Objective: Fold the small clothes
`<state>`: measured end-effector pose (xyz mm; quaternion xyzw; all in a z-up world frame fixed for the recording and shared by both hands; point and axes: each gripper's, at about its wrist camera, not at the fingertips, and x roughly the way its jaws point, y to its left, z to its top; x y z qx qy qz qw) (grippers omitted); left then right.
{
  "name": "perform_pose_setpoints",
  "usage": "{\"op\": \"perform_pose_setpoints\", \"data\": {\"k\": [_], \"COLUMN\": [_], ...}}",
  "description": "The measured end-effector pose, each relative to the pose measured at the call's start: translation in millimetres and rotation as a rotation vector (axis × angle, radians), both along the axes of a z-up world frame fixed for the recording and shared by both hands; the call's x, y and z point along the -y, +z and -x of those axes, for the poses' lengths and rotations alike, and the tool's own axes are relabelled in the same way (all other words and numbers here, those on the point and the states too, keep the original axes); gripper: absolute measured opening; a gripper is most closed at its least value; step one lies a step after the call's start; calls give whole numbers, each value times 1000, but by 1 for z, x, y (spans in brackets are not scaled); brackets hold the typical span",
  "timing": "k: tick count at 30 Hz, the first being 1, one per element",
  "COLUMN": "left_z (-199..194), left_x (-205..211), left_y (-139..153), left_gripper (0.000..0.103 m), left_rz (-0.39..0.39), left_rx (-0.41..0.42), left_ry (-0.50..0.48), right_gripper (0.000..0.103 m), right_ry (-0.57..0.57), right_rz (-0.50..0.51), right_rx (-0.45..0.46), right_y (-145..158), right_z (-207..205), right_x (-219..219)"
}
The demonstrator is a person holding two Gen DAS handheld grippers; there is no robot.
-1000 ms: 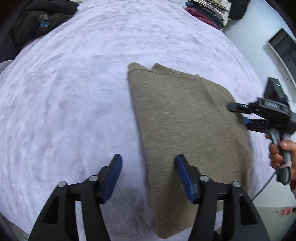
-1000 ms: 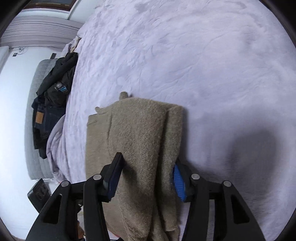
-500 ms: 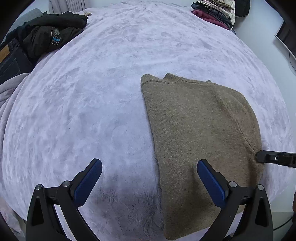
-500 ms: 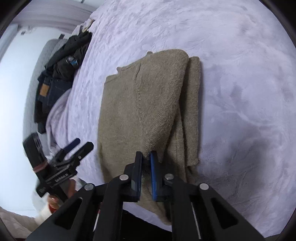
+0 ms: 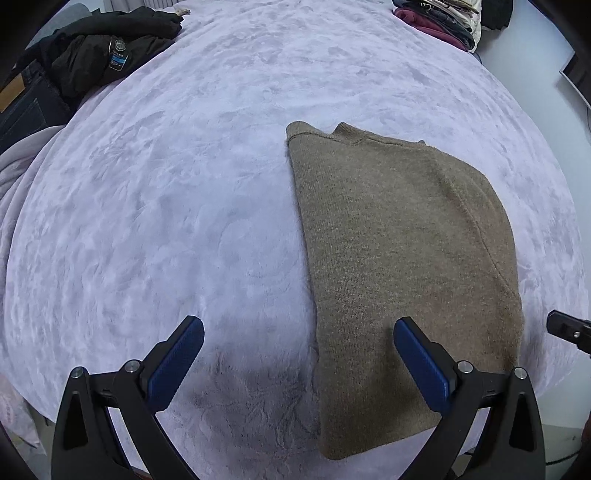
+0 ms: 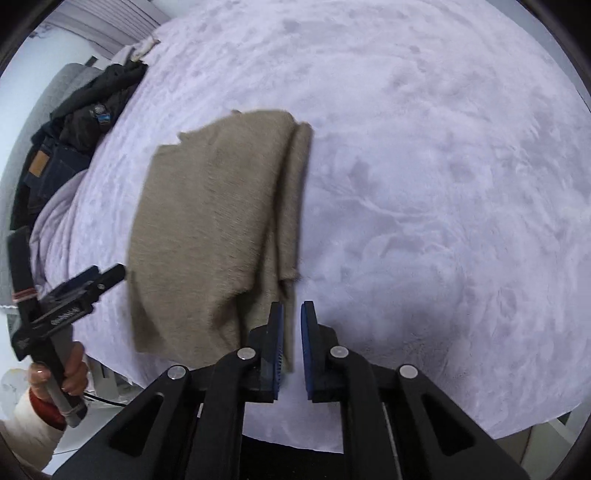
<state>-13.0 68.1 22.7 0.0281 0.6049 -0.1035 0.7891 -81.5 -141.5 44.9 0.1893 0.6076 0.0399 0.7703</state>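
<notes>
A brown knit sweater lies folded lengthwise on the lavender bed cover. My left gripper hangs over its near left edge with the jaws wide open; one pad is above the knit, the other above bare cover, and nothing is held. In the right wrist view the sweater lies ahead to the left. My right gripper is at its near right corner, jaws opening to a narrow gap; a strip of knit shows beneath the gap, but the pads do not press on it. A hand holds the left gripper.
A heap of dark clothes with jeans lies at the bed's far left corner. A stack of folded clothes sits at the far right. The bed's near edge runs just below both grippers. Broad bare cover stretches right of the sweater.
My left gripper's jaws spread from half open to wide. My right gripper closed on the sweater's raised fold, laid it flat, then parted its jaws slightly and drew back to the right.
</notes>
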Motion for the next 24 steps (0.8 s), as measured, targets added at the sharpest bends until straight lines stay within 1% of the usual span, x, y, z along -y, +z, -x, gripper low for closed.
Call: {"op": "perform_pose_setpoints", "data": {"k": [1,2,3,5,6,8,9,11,12,13,14,15,17,18,19,20,21,24], "left_z": [1,1,2,2,3,5,6,8,9,11,13,15,18,19,21,22,24,29], "left_x": [1,3,5,7,8,9,9,8,8,8,9,10,12,12,12,13,13,14], "left_y": [-1,-2,-3,-6,-7,-8,-9,-12,-13,-13,-13,-13,-13,-12,-11,-9,-7,0], "left_gripper": [103,103,103,103,103,103,103,103,103,103,103,103,103,103,103,103,103,103], "left_rz": [-6,-17,-31,-54,-61,-75,-80,-73,-66,-69,-78,-89,-101,-101,-99,-99,-102,-105], "left_rx": [-4,-7,-10,-15,-16,-18,-18,-35,-46,-49,-48,-48,-59,-69,-76,-78,-77,-81], "left_ry": [0,-2,-5,-14,-16,-21,-24,-25,-28,-28,-35,-44,-56,-60,-65,-71,-78,-91], "right_gripper": [28,30,30,30,30,30,30,21,16,16,16,16,16,18,27,30,32,33], "right_ry": [20,51,80,140,151,157,149,124,107,82,40,20,3,-3,-10,-26,-42,-123], "right_rz": [-26,-59,-81,-111,-114,-100,-85,-23,-40,-76,-132,-158,-156,-140,-111,-54,-46,-69], "right_rx": [39,74,87,79,74,33,9,-40,-41,-32,-19,-15,-12,-20,-34,-70,-87,-111], "right_y": [9,16,19,13,8,-13,-24,-53,-65,-69,-71,-70,-64,-61,-59,-58,-54,-44], "right_z": [-1,-4,-8,-18,-19,-24,-24,-18,-11,-5,1,4,8,9,11,13,15,28], "right_x": [-8,-18,-30,-52,-56,-65,-66,-54,-46,-38,-30,-26,-23,-22,-21,-18,-16,0]}}
